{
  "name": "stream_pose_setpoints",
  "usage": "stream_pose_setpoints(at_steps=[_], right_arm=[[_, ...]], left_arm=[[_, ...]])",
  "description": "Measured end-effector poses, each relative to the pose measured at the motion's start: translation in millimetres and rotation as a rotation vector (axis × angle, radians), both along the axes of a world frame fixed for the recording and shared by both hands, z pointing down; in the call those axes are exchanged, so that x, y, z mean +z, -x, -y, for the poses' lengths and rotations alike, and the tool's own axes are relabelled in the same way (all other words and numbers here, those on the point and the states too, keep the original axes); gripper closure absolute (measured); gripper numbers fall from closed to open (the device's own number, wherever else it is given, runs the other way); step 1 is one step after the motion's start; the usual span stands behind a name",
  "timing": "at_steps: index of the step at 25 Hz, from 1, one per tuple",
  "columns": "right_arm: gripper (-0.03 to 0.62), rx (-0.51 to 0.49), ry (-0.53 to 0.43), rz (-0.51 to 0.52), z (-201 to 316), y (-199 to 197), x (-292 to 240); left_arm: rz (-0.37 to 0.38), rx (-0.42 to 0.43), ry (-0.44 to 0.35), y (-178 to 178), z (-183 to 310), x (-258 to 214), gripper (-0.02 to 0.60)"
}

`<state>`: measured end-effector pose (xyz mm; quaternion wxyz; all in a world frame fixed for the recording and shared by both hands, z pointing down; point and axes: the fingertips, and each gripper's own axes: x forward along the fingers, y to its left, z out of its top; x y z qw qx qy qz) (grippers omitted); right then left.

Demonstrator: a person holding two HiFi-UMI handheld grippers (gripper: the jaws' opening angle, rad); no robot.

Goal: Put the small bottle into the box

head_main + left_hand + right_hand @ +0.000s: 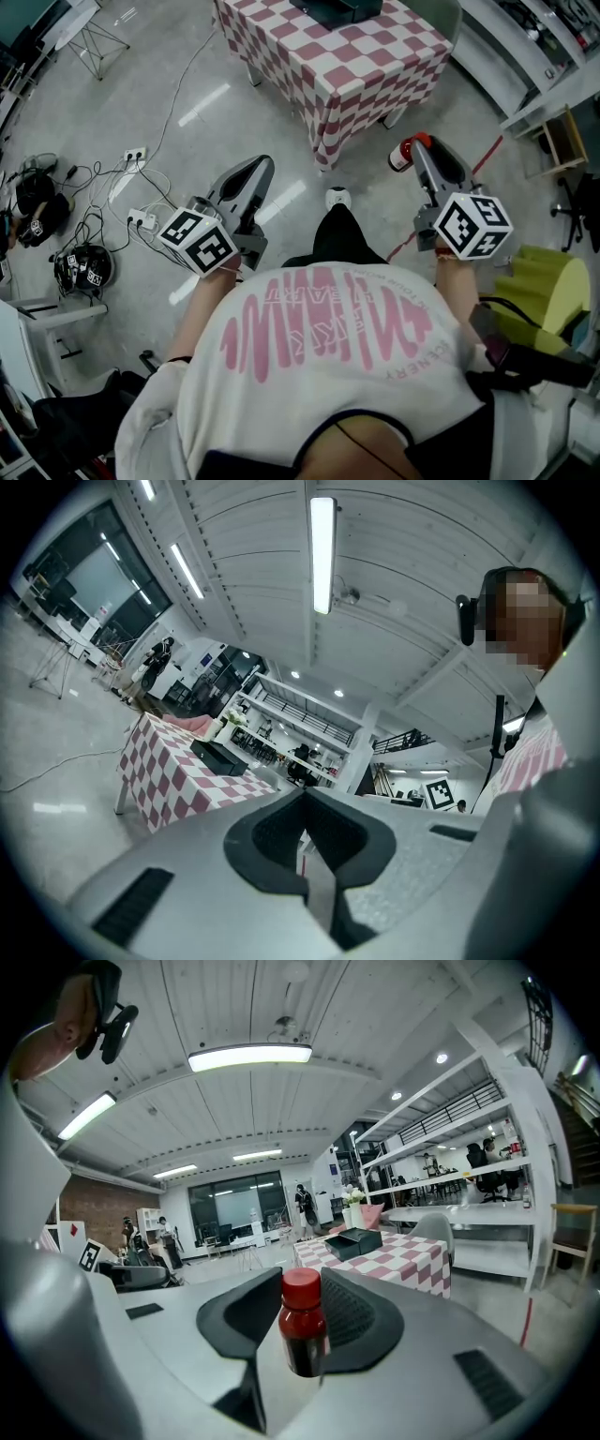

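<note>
Large open workshop, grey floor (187,56) with cables and power strips off to the left. One surface (375,66) under a pink-and-white checked cloth stands ahead of the person, and the black box (337,7) sits on its far part, cut by the top edge of the head view.

Right tongs (420,150) are clamped on the small bottle (302,1327), a dark body with a red cap. The pads press its sides and the cap end points up in the right gripper view, so its long axis runs across the jaws. The bottle is in the air over the floor, short of the surface's near edge.

Left tongs (259,169) have jaws together with nothing between them. They are held low on the other side of the surface's near corner.

Key relation: the box lies ahead of the bottle and somewhat to the left, well apart from it. In the right gripper view it shows beyond the cap and off to the right. The right hand carries the load and looks a little the nearer.

Judgement: carry step, not yet over the box — the reach must go forward across the cloth before any release.
</note>
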<state>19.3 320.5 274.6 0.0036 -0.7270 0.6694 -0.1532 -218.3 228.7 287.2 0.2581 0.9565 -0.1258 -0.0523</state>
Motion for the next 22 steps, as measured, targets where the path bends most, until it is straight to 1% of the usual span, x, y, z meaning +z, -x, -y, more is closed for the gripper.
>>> stream_pose_setpoints(at_steps=[7,13,16,22], right_arm=[[0.465,-0.032,0.016,0.013,22.7,-9.4,8.1],[0.465,-0.058,0.018,0.009,49.0,-24.0,11.8],[0.465,-0.065,0.007,-0.002,64.0,-36.9,6.5],[0.465,-0.088,-0.021,-0.017,97.9,-57.3,-7.8]], left_arm=[[-0.002,-0.034,0.009,-9.9,19.4,3.2,0.575],[-0.015,-0.060,-0.006,-25.3,40.9,3.5,0.575],[-0.015,-0.057,-0.021,-37.6,51.7,-1.4,0.575],[-0.031,-0.080,-0.042,-54.2,81.7,-14.4,0.574]])
